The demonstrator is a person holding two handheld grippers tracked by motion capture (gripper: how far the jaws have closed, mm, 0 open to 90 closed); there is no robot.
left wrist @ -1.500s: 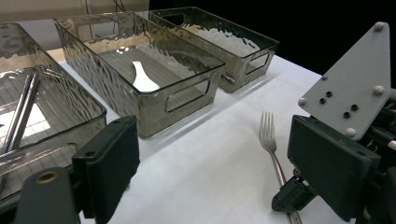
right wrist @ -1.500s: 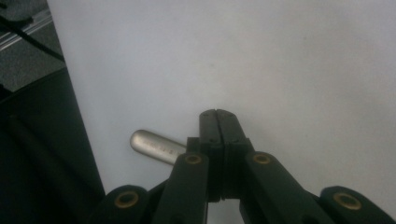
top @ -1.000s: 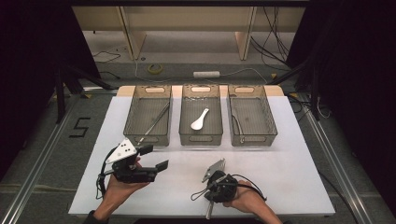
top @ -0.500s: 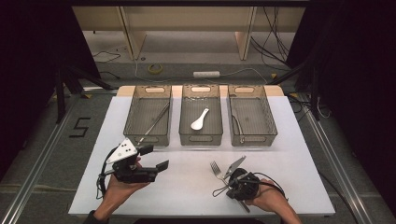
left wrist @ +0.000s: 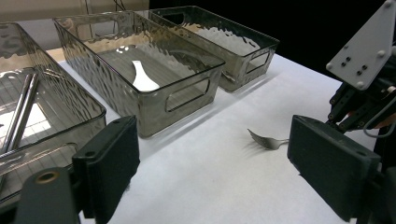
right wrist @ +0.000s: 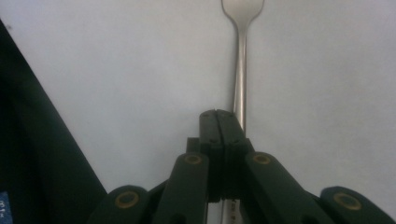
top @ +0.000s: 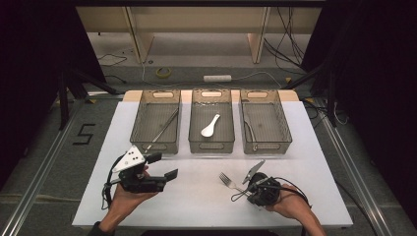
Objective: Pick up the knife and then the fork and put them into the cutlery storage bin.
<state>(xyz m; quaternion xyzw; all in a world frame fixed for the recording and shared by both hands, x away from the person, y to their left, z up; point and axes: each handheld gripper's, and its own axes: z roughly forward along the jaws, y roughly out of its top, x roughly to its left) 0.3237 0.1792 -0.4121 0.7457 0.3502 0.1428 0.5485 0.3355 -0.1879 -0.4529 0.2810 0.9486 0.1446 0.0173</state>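
- Your right gripper [top: 246,183] has its black jaws pressed together on the thin handle of a shiny metal fork [top: 227,181], just above the white tabletop [top: 196,206].
- Your left gripper [top: 164,167] holds its flat, matte jaws wide apart with nothing between them.
- Three smoky, rippled plastic bins [top: 211,142] stand behind; the middle one holds a white spoon [top: 210,127].

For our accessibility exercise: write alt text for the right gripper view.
The right tool, jaws shut, holds a metal fork by its handle; the fork points straight away over a white tabletop.
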